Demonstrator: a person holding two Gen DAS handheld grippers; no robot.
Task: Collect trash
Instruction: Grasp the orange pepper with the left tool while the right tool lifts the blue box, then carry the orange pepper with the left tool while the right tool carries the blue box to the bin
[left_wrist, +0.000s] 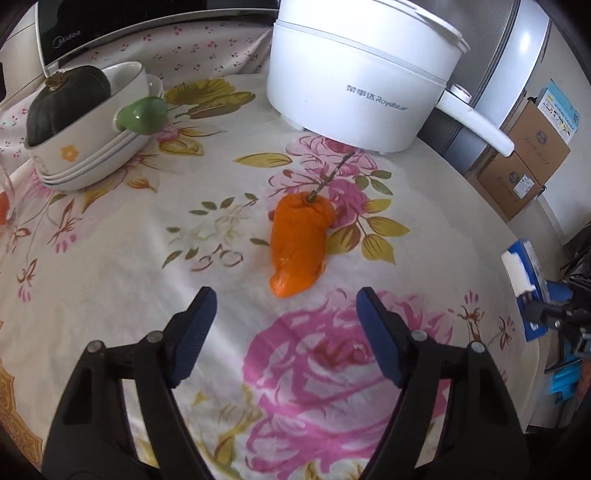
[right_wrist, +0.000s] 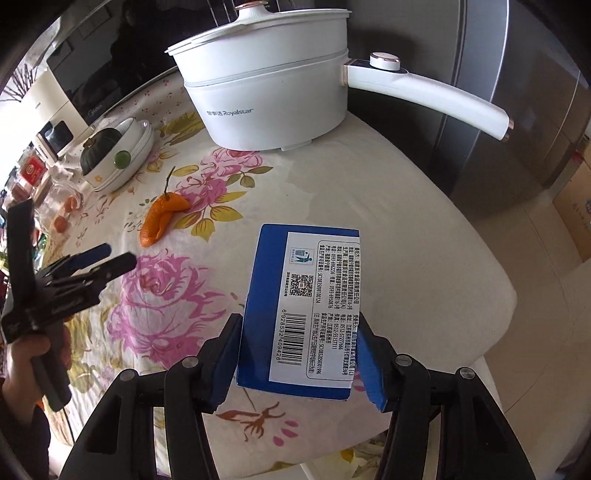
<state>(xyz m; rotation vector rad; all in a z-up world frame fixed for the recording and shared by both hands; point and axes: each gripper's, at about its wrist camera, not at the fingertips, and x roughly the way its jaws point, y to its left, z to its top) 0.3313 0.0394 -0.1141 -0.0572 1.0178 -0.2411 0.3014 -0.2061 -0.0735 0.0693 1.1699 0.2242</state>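
The right gripper (right_wrist: 299, 354) holds a blue rectangular cardboard box with a white printed label (right_wrist: 299, 310), its 2 blue-padded fingers (right_wrist: 225, 363) pressed against the box's lower sides. The box hangs above the round table covered in a cream cloth with pink and yellow flowers (right_wrist: 406, 229), near its right edge, and the label (barcode and QR code facing the camera) covers most of the visible face.

The left gripper (left_wrist: 286, 299) hovers over the cloth with its jaws spread apart and nothing between them. Just ahead of its fingertips lies a wrinkled orange pepper with a thin dry stem (left_wrist: 297, 243), flat on the cloth, stem pointing away toward a white electric cooking pot with a long handle (left_wrist: 354, 85). The pepper sits between the gripper and the pot, apart from both. In the right wrist view a hand (right_wrist: 22, 373) grips the left gripper's black handle at the left edge.

At the table's far left stands a stack of white ceramic bowls (left_wrist: 96, 147); a dark green ribbed squash (left_wrist: 66, 103) rests in the top 1, and a small shiny green pepper (left_wrist: 142, 114) leans against the stack's side. Brown cardboard cartons (left_wrist: 524, 162) stand on the floor beyond the table's right edge.
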